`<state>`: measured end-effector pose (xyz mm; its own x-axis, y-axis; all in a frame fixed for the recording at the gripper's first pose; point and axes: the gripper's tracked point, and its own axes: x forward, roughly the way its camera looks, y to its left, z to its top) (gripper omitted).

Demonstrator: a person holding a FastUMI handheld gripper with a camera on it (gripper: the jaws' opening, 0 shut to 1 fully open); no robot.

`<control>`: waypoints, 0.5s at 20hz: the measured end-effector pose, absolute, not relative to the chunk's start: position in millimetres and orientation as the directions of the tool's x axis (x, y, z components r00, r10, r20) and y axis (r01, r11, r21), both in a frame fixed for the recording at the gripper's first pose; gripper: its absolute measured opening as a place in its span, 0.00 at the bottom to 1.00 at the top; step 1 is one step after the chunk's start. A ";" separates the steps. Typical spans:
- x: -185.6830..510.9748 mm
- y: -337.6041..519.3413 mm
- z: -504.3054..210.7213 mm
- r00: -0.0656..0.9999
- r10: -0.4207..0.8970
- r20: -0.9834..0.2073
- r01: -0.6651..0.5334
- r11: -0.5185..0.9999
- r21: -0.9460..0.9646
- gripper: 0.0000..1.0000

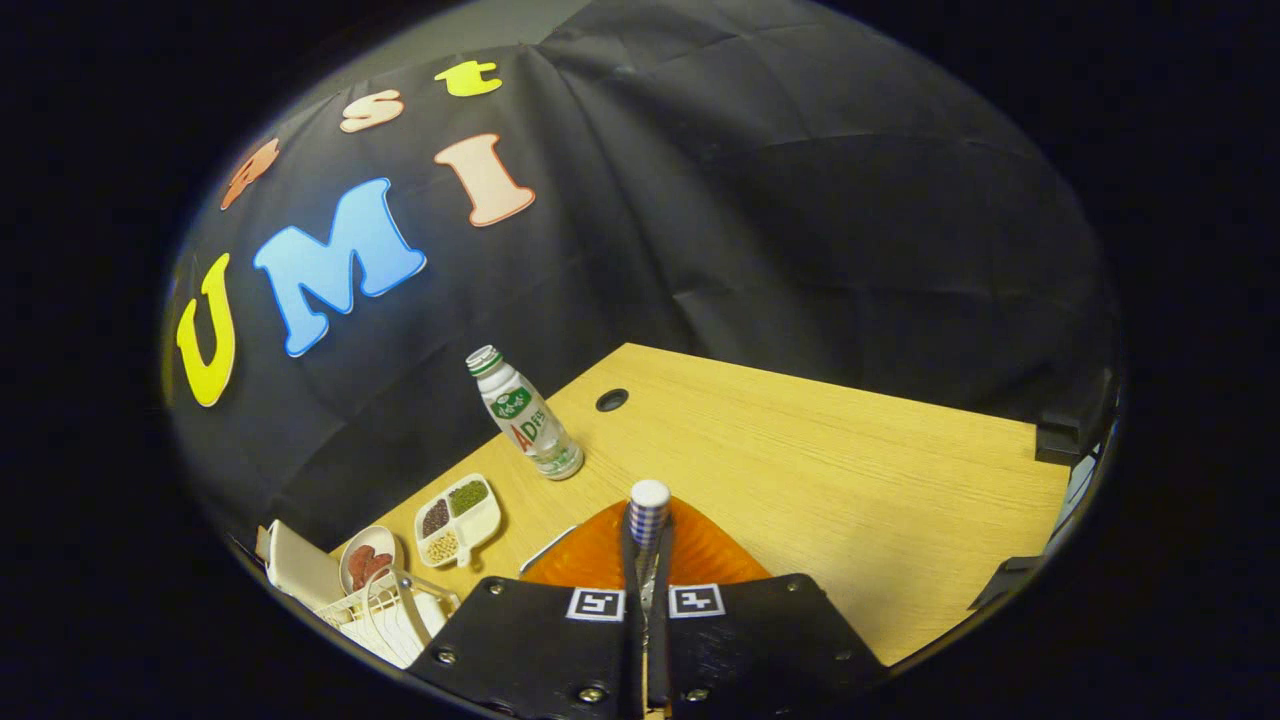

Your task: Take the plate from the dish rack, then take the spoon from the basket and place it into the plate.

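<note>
My gripper [646, 580] is shut on the spoon [649, 515]. Its blue-and-white checked handle with a white end sticks up between the two fingers. The spoon's bowl is hidden by the fingers. Directly under and just beyond the fingers an orange plate [705, 555] lies on the wooden table [850, 470]. The white wire dish rack [385, 612] stands to the left of the fingers, at the table's near left corner.
A small drink bottle [525, 415] stands beyond the plate to the left, near a cable hole [612, 400]. A white divided dish of beans [458, 520] and a small bowl of reddish food [367, 562] sit by the rack. A white box [300, 565] stands beside them.
</note>
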<state>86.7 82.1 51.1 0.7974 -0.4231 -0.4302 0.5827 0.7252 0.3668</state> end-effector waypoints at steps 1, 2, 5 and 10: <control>92.6 83.0 47.3 0.801 -0.421 -0.425 0.576 0.734 0.360 0.02; 93.3 84.0 47.9 0.796 -0.429 -0.428 0.581 0.740 0.339 0.02; 97.9 92.4 56.9 0.805 -0.414 -0.425 0.560 0.767 0.313 0.02; 101.0 105.4 94.4 0.837 -0.410 -0.363 0.513 0.819 0.256 0.02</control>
<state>101.0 105.4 94.4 0.8367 -0.4096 -0.3635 0.5125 0.8195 0.2564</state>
